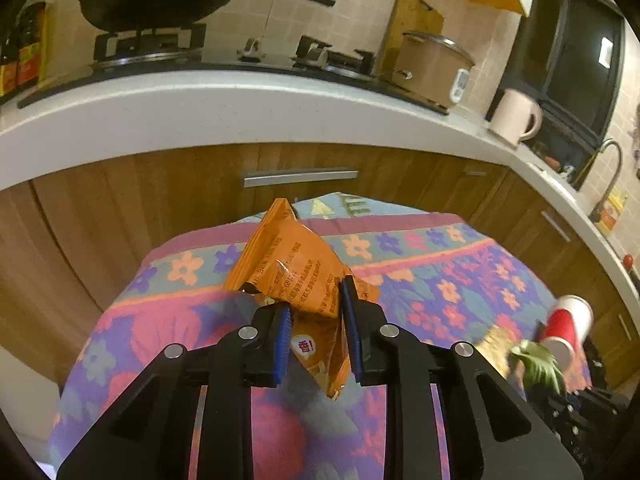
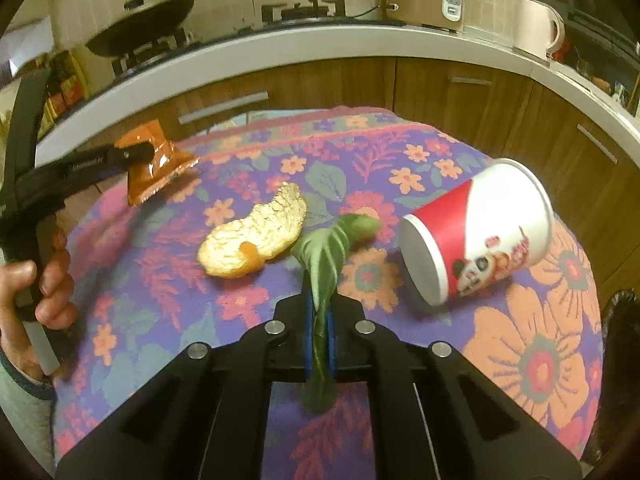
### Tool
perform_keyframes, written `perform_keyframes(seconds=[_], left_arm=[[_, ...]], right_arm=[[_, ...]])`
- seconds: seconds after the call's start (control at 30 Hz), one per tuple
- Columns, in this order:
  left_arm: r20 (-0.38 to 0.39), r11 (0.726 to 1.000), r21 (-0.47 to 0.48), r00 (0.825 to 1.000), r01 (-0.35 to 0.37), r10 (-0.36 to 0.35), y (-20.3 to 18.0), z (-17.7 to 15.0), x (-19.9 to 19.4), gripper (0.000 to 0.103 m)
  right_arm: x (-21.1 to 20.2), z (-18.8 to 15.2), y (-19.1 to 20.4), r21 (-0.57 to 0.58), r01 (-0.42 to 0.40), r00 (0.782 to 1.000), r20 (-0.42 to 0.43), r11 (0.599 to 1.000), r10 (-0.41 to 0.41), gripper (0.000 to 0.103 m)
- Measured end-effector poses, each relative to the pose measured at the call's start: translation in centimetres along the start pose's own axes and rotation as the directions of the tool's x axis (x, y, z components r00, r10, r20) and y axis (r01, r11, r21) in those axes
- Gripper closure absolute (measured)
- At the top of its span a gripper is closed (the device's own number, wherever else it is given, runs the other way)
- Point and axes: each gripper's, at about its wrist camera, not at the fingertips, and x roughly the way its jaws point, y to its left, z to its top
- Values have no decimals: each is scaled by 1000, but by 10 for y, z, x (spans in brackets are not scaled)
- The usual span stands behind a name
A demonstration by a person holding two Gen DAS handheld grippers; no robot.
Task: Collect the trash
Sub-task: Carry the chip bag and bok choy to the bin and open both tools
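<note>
My left gripper [image 1: 316, 300] is shut on an orange snack wrapper [image 1: 296, 268] and holds it above the flowered tablecloth [image 1: 440, 280]; it also shows in the right wrist view [image 2: 154, 160], held by the left gripper [image 2: 140, 152]. My right gripper [image 2: 319, 308] is shut on a green vegetable leaf [image 2: 324, 256], also seen in the left wrist view [image 1: 538, 360]. An orange peel [image 2: 256, 236] lies on the cloth left of the leaf. A red and white paper cup [image 2: 476, 236] lies on its side to the right, also in the left wrist view [image 1: 568, 328].
The small table stands before wooden kitchen cabinets [image 1: 160, 184] under a white counter [image 1: 200, 104]. On the counter are a stove with a wok [image 1: 156, 0], a rice cooker [image 1: 432, 64] and a white kettle [image 1: 516, 116]. A dark bin edge [image 2: 620, 320] shows at right.
</note>
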Motion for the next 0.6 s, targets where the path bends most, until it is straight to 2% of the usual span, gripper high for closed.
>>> perform_keyframes(seconds=[0.17, 0.3, 0.47, 0.6], left_arm=[[43, 999, 19, 998, 45, -46, -12, -14, -41, 82], [72, 996, 42, 994, 79, -82, -29, -30, -71, 82], [85, 991, 91, 990, 103, -111, -59, -39, -92, 82], [95, 980, 145, 984, 137, -152, -94, -42, -105, 82]], right_arm=[[-29, -10, -1, 25, -69, 997, 41, 997, 68, 100], [-60, -19, 5, -9, -104, 990, 93, 995, 104, 100], [-100, -28, -4, -12, -109, 980, 164, 994, 110, 101], [-135, -38, -31, 30, -95, 969, 230, 995, 86, 101]])
